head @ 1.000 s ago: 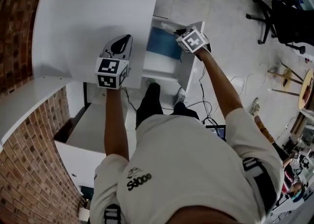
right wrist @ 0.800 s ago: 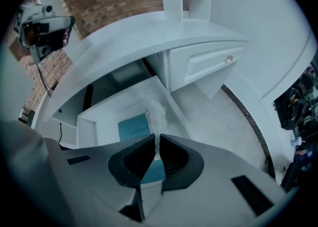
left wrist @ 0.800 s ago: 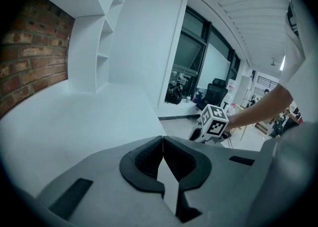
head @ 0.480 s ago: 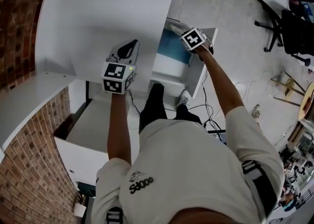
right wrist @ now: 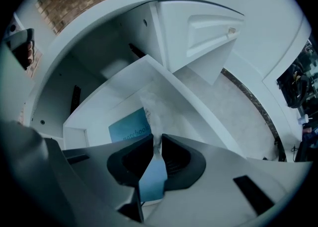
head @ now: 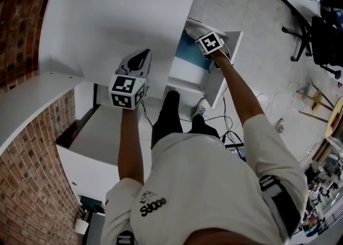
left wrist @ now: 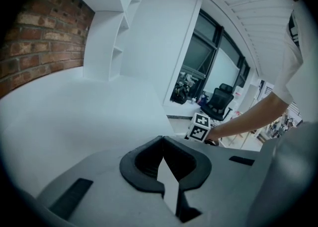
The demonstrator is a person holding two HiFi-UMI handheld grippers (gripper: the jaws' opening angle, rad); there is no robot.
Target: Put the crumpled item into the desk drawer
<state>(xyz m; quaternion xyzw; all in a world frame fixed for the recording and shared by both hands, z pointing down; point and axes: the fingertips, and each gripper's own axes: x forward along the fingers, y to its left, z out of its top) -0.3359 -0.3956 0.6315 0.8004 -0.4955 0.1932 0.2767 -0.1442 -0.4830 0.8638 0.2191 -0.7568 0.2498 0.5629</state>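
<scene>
- Pinching the crumpled item [right wrist: 151, 114] at its very tips, the right claw [right wrist: 158, 140] has its jaws almost together. They have just been easing apart a little, with the pale wad between them and standing out beyond the tips.
- The right claw points steeply down into the open desk drawer [right wrist: 166, 74]. The crumpled item hangs over the drawer's inside, just above a blue notebook [right wrist: 128, 129] that lies flat on the drawer floor.
- In the head view the right claw's marker cube [head: 210, 43] sits over the drawer's far end. The right hand [head: 217, 56] is behind it, and the bare right arm [head: 238, 96] reaches straight out from the shoulder and slopes down to the drawer.
- The left claw [left wrist: 162, 140] is clenched on nothing. Its tips meet, and only the white bench [left wrist: 74, 116] shows through the gap behind them.
- The left claw is tilted gently downward over the bench's near edge, well apart from the drawer. Its marker cube [head: 127, 91] faces the head camera, and the left forearm [head: 128, 142] runs straight back to the body.
- The drawer stands pulled out below the bench's right side, over a pale floor [head: 252, 8].
- A brick wall [head: 24, 29] borders the bench on the left.
</scene>
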